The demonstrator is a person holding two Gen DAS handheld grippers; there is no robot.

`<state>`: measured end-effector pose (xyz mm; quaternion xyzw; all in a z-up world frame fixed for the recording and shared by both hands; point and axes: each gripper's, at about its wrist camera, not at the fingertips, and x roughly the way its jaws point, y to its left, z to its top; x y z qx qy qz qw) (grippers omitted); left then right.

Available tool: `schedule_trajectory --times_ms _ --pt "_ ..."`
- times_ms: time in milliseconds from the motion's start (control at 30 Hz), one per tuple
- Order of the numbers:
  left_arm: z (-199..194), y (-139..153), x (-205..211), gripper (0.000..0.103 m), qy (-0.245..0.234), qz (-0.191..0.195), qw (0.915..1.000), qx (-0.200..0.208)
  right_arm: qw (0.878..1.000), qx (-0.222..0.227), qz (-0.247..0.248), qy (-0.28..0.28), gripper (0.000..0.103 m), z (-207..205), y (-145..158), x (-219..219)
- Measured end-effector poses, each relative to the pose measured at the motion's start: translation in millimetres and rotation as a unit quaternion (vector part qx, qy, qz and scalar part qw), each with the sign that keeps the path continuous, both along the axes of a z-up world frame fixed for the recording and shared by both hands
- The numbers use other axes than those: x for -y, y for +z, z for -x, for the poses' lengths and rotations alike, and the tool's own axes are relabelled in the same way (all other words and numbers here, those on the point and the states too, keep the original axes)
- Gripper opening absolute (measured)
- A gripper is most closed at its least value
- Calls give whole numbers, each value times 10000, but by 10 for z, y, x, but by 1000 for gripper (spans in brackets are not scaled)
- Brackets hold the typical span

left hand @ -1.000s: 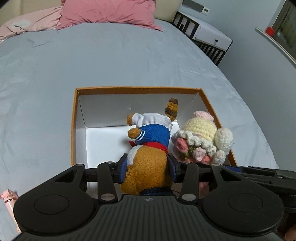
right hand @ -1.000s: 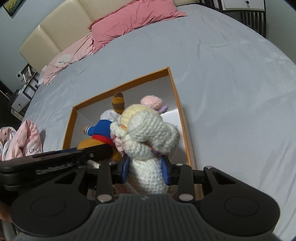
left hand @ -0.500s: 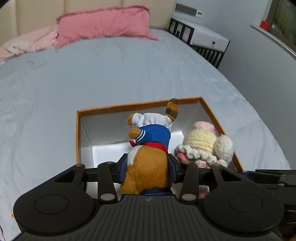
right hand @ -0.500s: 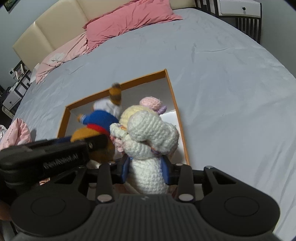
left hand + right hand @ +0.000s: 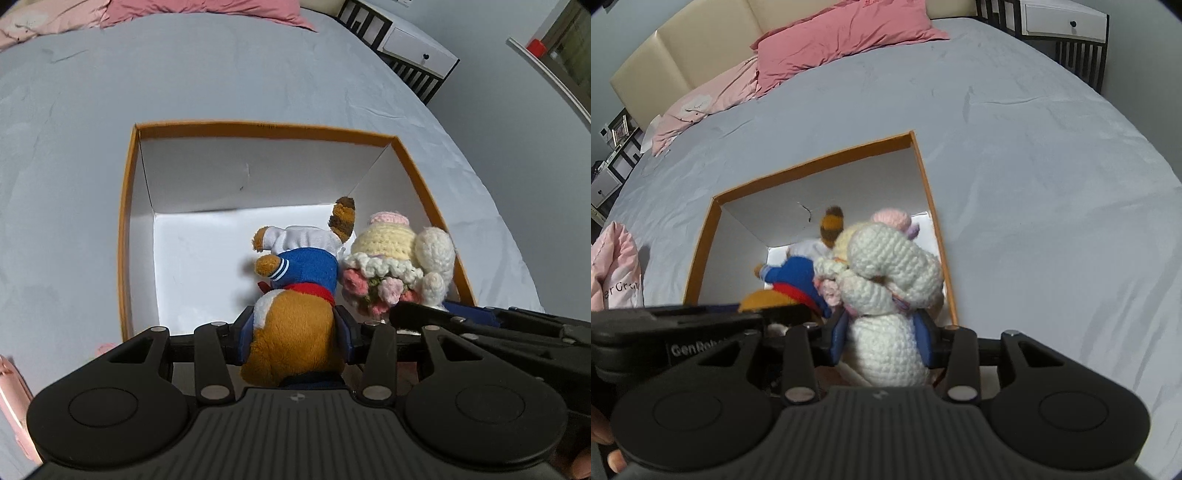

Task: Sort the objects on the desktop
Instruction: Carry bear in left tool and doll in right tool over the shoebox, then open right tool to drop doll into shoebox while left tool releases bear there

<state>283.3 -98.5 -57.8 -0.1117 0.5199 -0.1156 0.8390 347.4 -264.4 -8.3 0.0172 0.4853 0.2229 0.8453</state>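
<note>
In the left wrist view, our left gripper (image 5: 295, 334) has its fingers clamped on the brown plush toy (image 5: 295, 295), head down inside the orange-rimmed box (image 5: 125, 236) on the bed (image 5: 74, 92). In the right wrist view, our right gripper (image 5: 882, 334) has just been opening its fingers, the crocheted doll (image 5: 890, 295) between them, over the box's right side.

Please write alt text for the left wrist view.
The left gripper holds a brown plush toy over a white-lined orange box on a grey bed, beside a crocheted doll.
</note>
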Motion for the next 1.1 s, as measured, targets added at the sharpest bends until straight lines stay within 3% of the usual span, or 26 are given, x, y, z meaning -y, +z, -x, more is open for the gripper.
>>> schedule_trajectory --times_ms 267,567,700,833,900,1100 --pt "-26 -96 -51 50 116 191 9996 -168 9997 61 12 220 47 5 0 -31" --pt "-36 -166 40 52 22 8 9998 -172 9997 9 -79 226 52 56 77 -33" --pt "-43 -225 80 53 -36 -67 9997 -227 9997 214 33 138 51 106 122 -17" --pt "-64 -322 155 53 -178 -133 9986 -470 9997 179 3 134 42 99 95 3" --pt "-77 -397 164 55 -177 -62 9978 -640 9998 150 6 143 41 109 65 -9" --pt "-62 -366 136 58 -220 -13 9979 -602 9998 114 -18 171 41 145 24 16"
